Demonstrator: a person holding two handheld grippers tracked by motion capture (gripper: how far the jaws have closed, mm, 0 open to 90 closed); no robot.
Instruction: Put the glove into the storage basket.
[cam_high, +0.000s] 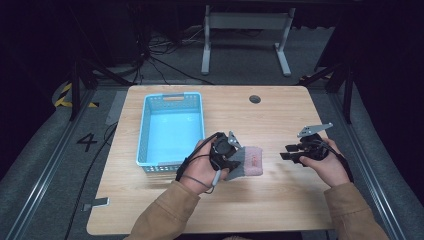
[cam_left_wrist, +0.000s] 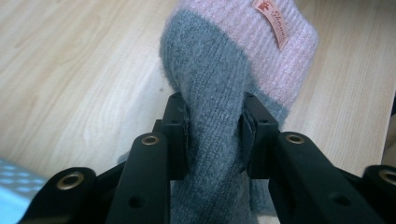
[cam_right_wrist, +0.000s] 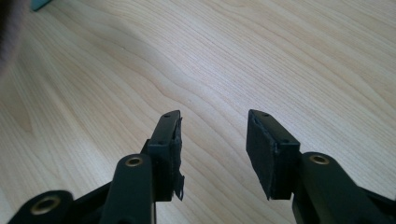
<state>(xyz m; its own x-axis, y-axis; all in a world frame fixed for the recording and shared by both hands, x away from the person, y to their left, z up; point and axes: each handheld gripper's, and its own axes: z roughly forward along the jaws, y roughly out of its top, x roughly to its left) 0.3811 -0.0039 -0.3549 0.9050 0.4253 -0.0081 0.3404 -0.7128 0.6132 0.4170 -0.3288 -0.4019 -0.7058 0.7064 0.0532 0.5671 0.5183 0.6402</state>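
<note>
left gripper view: left claw (cam_left_wrist: 212, 133) pinches sock (cam_left_wrist: 233, 70), toe hidden; right claw (cam_right_wrist: 212, 140) agape, empty

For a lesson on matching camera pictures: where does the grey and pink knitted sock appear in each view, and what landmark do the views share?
High view: the grey and pink knitted sock lies centre, held by the left gripper, right of the blue plastic basket.
Left gripper view: the sock is top centre, its grey part pinched between the jaws.
Right gripper view: a blurred dark edge at top left, possibly the sock.
Shared landmark: the light wooden table.
</note>
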